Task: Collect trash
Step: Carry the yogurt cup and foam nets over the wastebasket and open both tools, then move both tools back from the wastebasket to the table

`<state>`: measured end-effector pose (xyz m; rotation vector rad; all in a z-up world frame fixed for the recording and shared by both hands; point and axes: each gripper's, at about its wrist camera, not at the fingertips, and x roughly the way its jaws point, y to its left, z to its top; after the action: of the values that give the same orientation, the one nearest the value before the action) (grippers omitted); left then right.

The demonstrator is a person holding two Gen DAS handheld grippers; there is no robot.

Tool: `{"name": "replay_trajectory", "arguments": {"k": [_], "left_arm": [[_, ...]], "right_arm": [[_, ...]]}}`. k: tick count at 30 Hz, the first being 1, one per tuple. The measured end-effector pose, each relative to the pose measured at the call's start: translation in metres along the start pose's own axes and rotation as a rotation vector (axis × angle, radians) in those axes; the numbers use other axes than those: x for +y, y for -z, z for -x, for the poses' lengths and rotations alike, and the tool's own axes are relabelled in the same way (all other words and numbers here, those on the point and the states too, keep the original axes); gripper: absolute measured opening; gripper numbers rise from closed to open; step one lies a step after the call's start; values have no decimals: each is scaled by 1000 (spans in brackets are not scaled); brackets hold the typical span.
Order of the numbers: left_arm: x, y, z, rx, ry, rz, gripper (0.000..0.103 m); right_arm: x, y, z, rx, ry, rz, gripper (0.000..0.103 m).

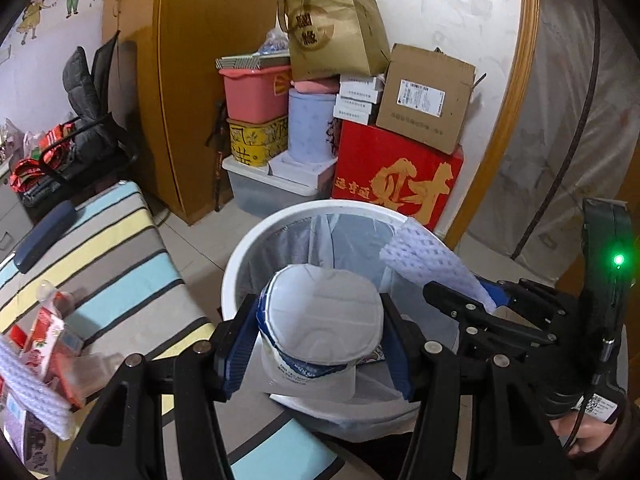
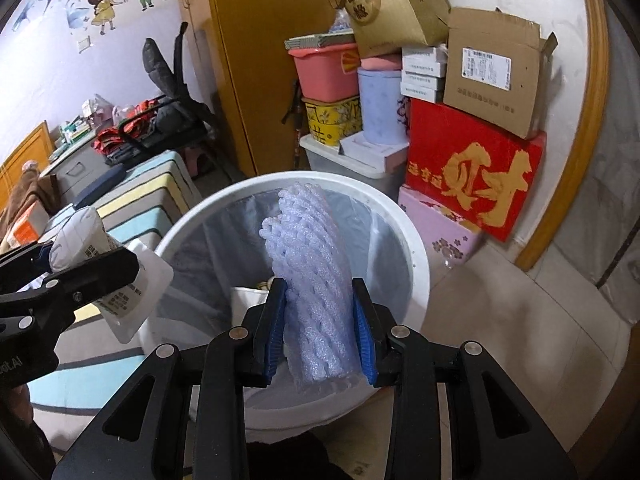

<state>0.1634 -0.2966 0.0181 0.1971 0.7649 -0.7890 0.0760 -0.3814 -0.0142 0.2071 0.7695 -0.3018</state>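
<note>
A cup (image 1: 320, 332) was pinched by the left tool (image 1: 318, 344) and foam netting (image 2: 316, 280) by the right tool (image 2: 320, 336), over the bin (image 2: 416, 252).

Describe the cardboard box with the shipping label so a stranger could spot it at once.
Look past the white trash bin to the pile stacked against the back wall. On top of the big red box with gold characters sits the brown cardboard box. It is the only plain brown carton, flaps open, with a white label on its front.

The red box (image 2: 472, 172) bears a large gold 财; the brown paper bag (image 1: 336, 28) reads 缘
</note>
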Motion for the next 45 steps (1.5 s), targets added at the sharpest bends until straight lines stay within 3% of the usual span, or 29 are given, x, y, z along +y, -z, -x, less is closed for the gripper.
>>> {"name": "replay_trajectory", "arguments": {"k": [5, 8, 13, 34, 45], "left_arm": [[2, -1, -12, 23, 20, 21, 61], [4, -1, -16, 23, 9, 26, 70], [7, -1, -18, 25, 0, 33, 71], [26, 11, 17, -28, -34, 73, 73], [50, 23, 55, -89, -83, 101, 73]], "right_arm": [[-3, -1, -9, 31, 2, 13, 35], [-4, -2, -12, 38, 4, 19, 39], [-4, -3, -13, 37, -5, 16, 58], [12, -5, 2, -13, -12, 24, 59], [36, -4, 18, -59, -42, 42, 59]]}}
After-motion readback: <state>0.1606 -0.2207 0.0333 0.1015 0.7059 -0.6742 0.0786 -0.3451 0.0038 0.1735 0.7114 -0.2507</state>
